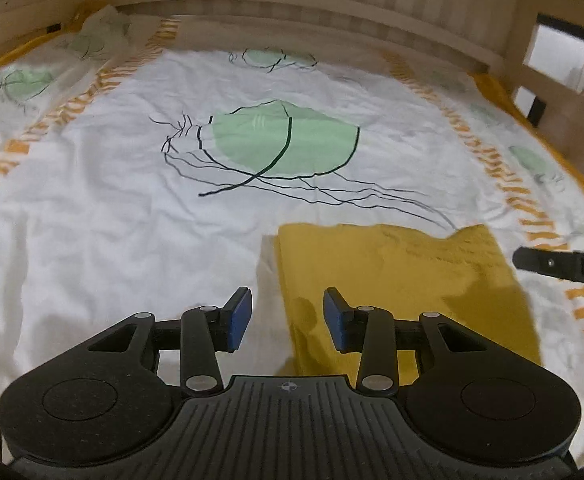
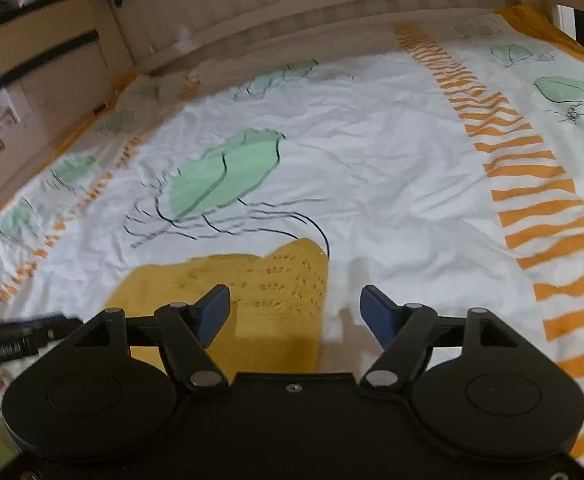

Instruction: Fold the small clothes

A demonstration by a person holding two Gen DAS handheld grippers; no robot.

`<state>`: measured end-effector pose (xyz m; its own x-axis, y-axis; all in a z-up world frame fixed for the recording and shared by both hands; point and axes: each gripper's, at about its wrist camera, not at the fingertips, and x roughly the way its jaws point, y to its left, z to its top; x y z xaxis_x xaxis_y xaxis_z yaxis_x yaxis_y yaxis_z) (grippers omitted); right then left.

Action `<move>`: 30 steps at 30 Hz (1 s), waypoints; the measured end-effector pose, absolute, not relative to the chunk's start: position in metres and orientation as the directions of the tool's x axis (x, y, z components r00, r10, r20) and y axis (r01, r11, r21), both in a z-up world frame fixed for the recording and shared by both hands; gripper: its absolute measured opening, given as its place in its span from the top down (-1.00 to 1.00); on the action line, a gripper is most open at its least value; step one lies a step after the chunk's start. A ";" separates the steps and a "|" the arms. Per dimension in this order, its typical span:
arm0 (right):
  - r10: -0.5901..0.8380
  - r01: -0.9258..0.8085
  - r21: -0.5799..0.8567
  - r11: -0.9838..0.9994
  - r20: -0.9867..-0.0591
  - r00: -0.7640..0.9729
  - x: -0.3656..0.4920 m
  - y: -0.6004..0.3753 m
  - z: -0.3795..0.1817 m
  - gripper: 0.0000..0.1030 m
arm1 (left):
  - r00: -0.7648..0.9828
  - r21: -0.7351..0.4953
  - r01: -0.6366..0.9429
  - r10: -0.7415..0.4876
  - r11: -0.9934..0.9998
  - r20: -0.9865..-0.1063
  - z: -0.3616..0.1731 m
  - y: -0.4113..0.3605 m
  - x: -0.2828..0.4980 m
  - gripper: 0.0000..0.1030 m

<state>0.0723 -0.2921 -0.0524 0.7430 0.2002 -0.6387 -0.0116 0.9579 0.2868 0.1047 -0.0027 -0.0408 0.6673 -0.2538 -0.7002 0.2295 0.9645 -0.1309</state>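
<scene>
Both sets of tongs are spread with nothing pinched. The left tongs (image 1: 287,320) hover over the left edge of the folded mustard-yellow knit garment (image 1: 404,280), blue pads (image 1: 239,320) clear of it. The right tongs (image 2: 296,318) hang over its right edge, pads also off the fabric. The garment lies flat on the bed's white sheet with green blobs and orange stripes (image 1: 131,208), a wooden bed rail (image 1: 292,12) up at 12 o'clock.

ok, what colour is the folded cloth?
Mustard yellow cloth, clearest in the left wrist view.
</scene>
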 end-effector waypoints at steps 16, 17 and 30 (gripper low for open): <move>0.117 0.074 0.242 0.967 -0.685 0.719 0.094 -0.308 -0.096 -0.97 | 0.662 -0.095 0.160 -0.178 0.983 -0.728 -0.084 -0.007 0.134 -0.60; 0.112 0.080 0.244 0.967 -0.681 0.724 0.093 -0.308 -0.094 -0.97 | 0.661 -0.097 0.155 -0.176 0.983 -0.729 -0.084 -0.005 0.134 -0.63; 0.017 0.101 0.171 0.980 -0.580 0.815 0.045 -0.308 -0.033 -0.99 | 0.672 -0.047 0.119 -0.116 0.992 -0.732 -0.053 0.007 0.107 -0.70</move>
<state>0.0448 -0.3080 -0.0330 0.8146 0.0174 -0.5798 0.1007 0.9801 0.1709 0.1071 0.0070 -0.0531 0.6718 -0.1156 -0.7316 0.1192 0.9917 -0.0473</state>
